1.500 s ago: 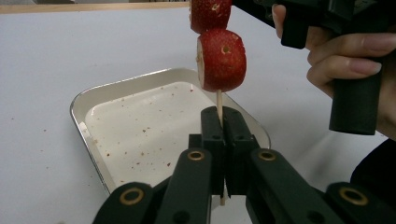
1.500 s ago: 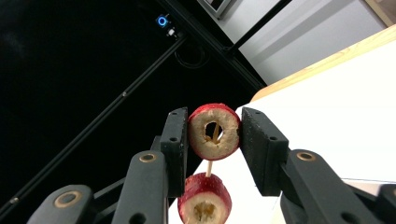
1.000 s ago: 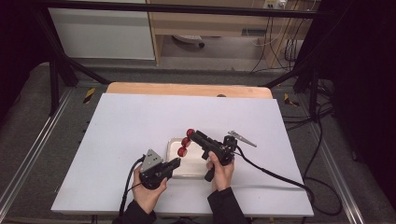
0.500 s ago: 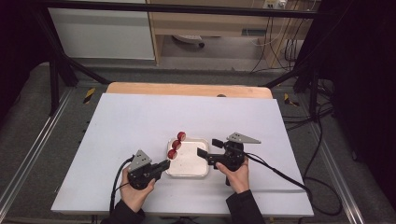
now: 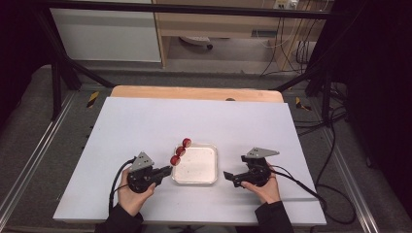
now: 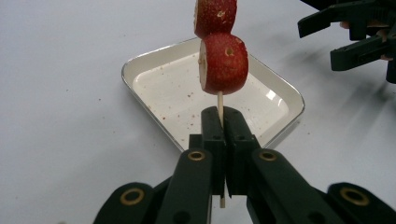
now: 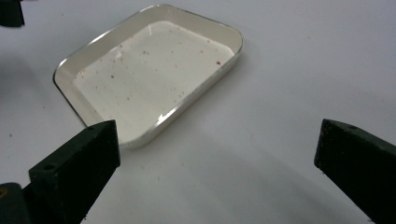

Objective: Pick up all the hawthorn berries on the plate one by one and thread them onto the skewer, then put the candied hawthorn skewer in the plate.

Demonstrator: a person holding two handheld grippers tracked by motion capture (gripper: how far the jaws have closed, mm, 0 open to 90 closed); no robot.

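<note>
High view: left gripper (image 5: 165, 171) sits left of white tray (image 5: 208, 150), right gripper (image 5: 227, 176) right of it, skewer (image 5: 180, 151) of red fruit pieces over tray's left edge. Left gripper view: jaws clamped on skewer stick (image 6: 219, 103), fruit above tray (image 6: 140, 70). Right gripper view: jaws spread wide, nothing held, tray (image 7: 233, 35) ahead.

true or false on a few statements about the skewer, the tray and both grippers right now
1. The left gripper is shut on the skewer. True.
2. The right gripper grips the tray's rim. False: its jaws stand wide apart, holding nothing.
3. The tray holds three fruit pieces. False: it holds only reddish specks.
4. Red fruit pieces sit on the skewer. True.
5. The tray rests on the white table. True.
</note>
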